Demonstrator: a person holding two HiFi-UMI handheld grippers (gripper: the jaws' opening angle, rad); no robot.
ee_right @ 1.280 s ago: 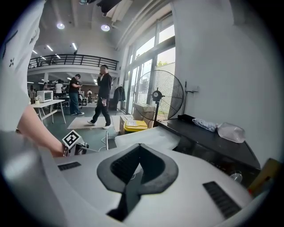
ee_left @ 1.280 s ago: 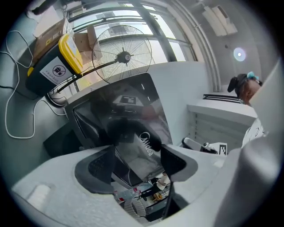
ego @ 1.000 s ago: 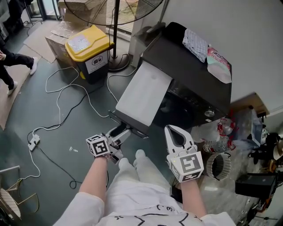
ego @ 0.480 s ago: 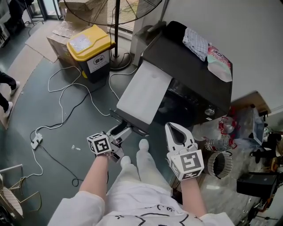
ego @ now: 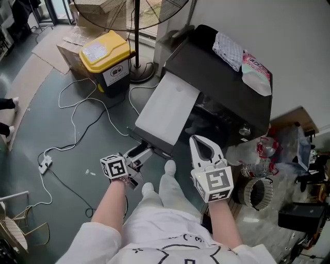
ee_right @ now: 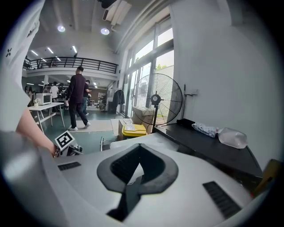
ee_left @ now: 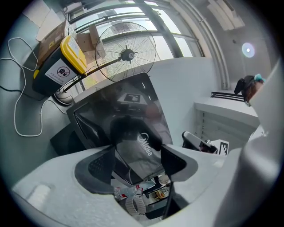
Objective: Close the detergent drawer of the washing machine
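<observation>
Facing the washing machine (ego: 221, 77), left gripper (ego: 141, 153) has jaws spread, right gripper (ego: 201, 141) jaws together; detergent drawer indiscernible.

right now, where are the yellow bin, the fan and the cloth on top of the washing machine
yellow bin (ego: 101, 52), head view, on its lid
fan (ee_left: 128, 54), left gripper view, on the hub of its grille
cloth (ego: 228, 50), head view, middle of the crumpled fabric

The fan (ego: 136, 15) runs off the top edge. The washing machine (ego: 211, 67) front is dark — its detergent drawer cannot be made out.
</observation>
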